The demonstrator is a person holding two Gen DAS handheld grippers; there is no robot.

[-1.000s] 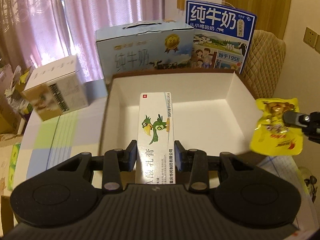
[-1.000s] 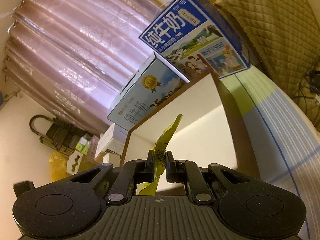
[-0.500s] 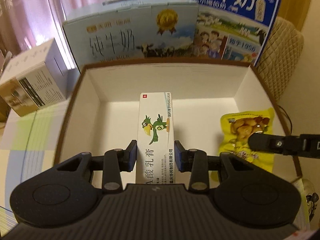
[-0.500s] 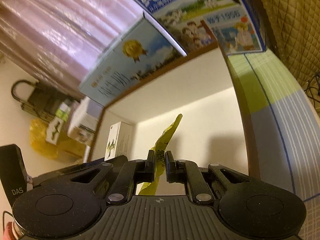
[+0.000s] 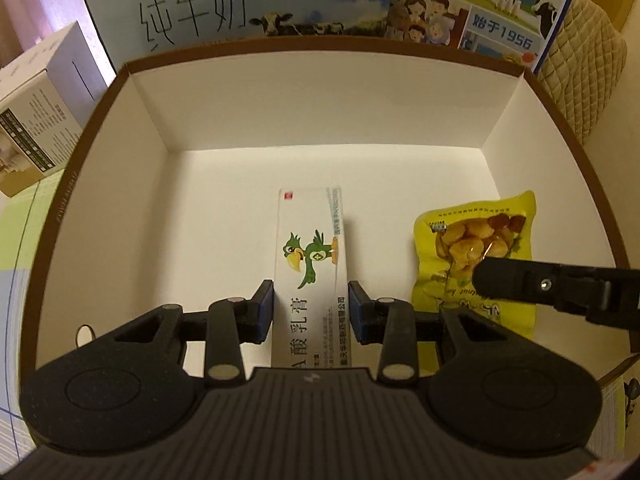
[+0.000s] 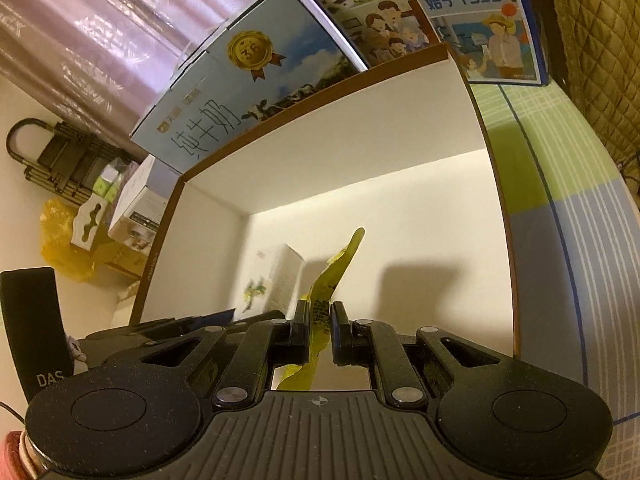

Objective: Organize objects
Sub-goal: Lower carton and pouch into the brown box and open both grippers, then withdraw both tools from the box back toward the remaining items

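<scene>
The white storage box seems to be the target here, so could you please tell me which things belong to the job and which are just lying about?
Job:
- white storage box
- ointment carton, in the left gripper
- yellow snack packet, in the right gripper

Lying about:
- light blue milk carton
- dark blue milk carton
- small white box
- quilted chair

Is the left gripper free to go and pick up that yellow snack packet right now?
Probably not: the left gripper has the white parrot carton between its fingers, and the right gripper pinches the yellow snack packet.
</scene>
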